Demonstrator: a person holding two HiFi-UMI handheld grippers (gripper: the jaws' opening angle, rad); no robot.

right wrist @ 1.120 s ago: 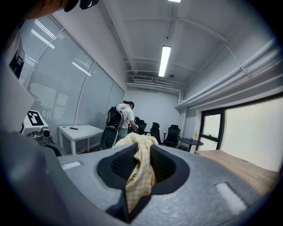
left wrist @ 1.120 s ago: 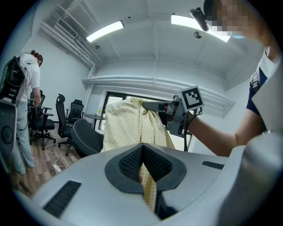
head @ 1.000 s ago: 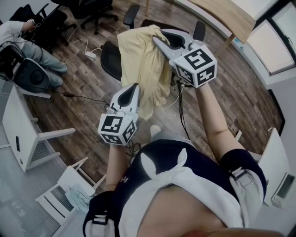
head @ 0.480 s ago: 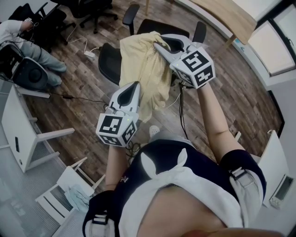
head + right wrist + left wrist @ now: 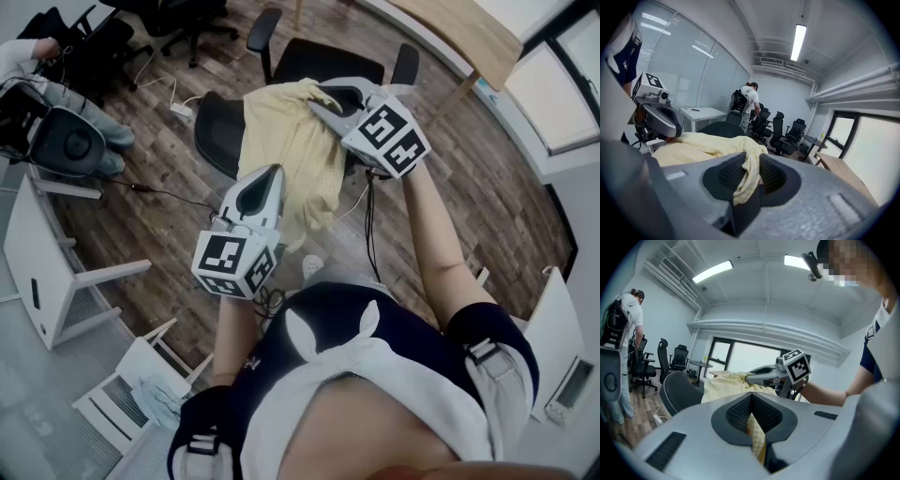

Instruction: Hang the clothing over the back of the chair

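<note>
A pale yellow garment (image 5: 291, 155) is stretched between my two grippers above a black office chair (image 5: 323, 64). Part of it lies over the chair's mesh back (image 5: 217, 131). My right gripper (image 5: 314, 105) is shut on the garment's far end, with cloth bunched between its pads (image 5: 748, 171). At the near end my left gripper (image 5: 275, 174) is shut on the hem, a yellow strip pinched in its jaws (image 5: 754, 432). From the left gripper view the garment (image 5: 724, 385) drapes beside the chair back (image 5: 679, 392), with the right gripper (image 5: 754, 377) beyond it.
A white table (image 5: 42, 262) stands at the left and a wooden table (image 5: 459, 28) at the back right. Cables (image 5: 370, 220) trail on the wood floor under the chair. A person (image 5: 56, 84) sits at far left among more black chairs (image 5: 178, 19).
The right gripper has come down and rolled, carrying the garment's far end lower onto the chair. The left gripper has drifted slightly, still holding the hem.
</note>
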